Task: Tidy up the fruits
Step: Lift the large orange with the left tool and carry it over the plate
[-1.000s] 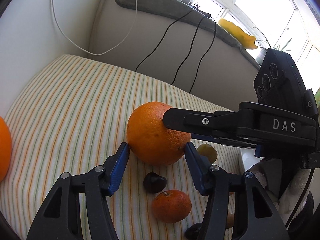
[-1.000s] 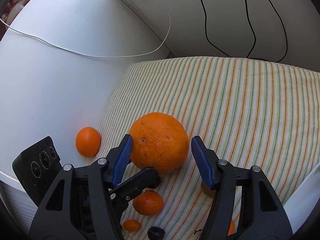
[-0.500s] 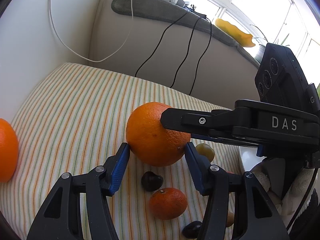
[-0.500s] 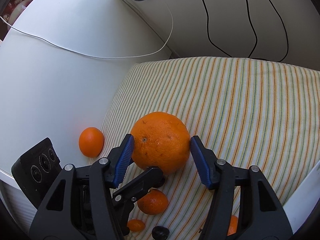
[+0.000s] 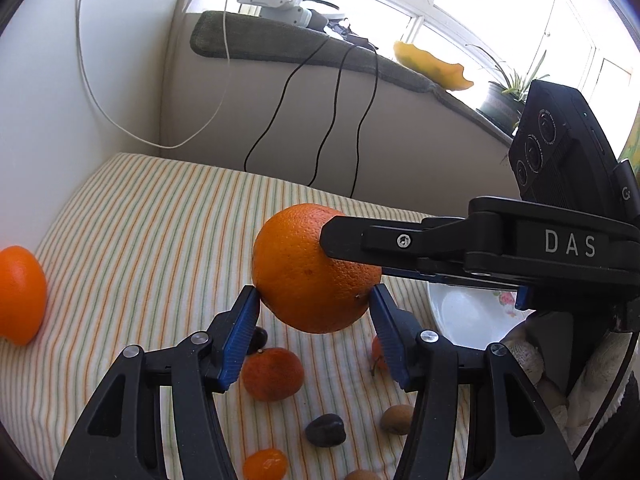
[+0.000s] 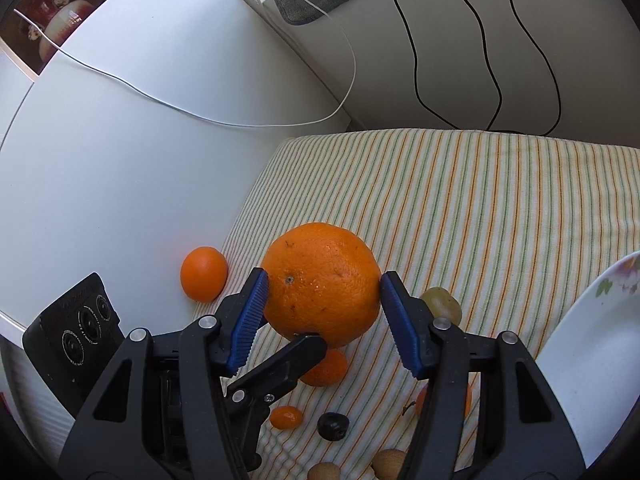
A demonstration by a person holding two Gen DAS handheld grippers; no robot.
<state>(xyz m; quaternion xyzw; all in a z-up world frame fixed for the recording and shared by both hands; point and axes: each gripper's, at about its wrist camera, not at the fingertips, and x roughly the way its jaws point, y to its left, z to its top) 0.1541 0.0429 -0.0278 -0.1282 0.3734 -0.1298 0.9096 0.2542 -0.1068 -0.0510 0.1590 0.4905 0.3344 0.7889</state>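
Two handheld grippers share one big orange [image 5: 312, 272] above a striped cloth [image 5: 152, 216], both sets of blue pads pressed to its flanks at a middling opening. The left gripper [image 5: 314, 328] clamps it low across the belly; the right gripper [image 6: 322, 316] holds it at the widest girth, its black finger crossing in from the right in the left wrist view. The fruit appears clear of the cloth, hanging over the smaller pieces.

Judged by size, the orange is heavy for a two-pad grip, firm but slightly yielding, its pebbled peel offering fair friction; the equator is the safest hold, since a grip lower down could squeeze it out upward.

Beneath lie a tangerine [image 5: 272, 374], a dark plum-like fruit [image 5: 325, 430] and small brown fruits nearest the cameras. A white floral plate [image 6: 592, 360] waits at right. A second orange [image 6: 204, 274] sits off the cloth's left edge on the white surface.

"DAS" is lettered on the right gripper's arm. Cables trail down the far wall below a sunlit window.
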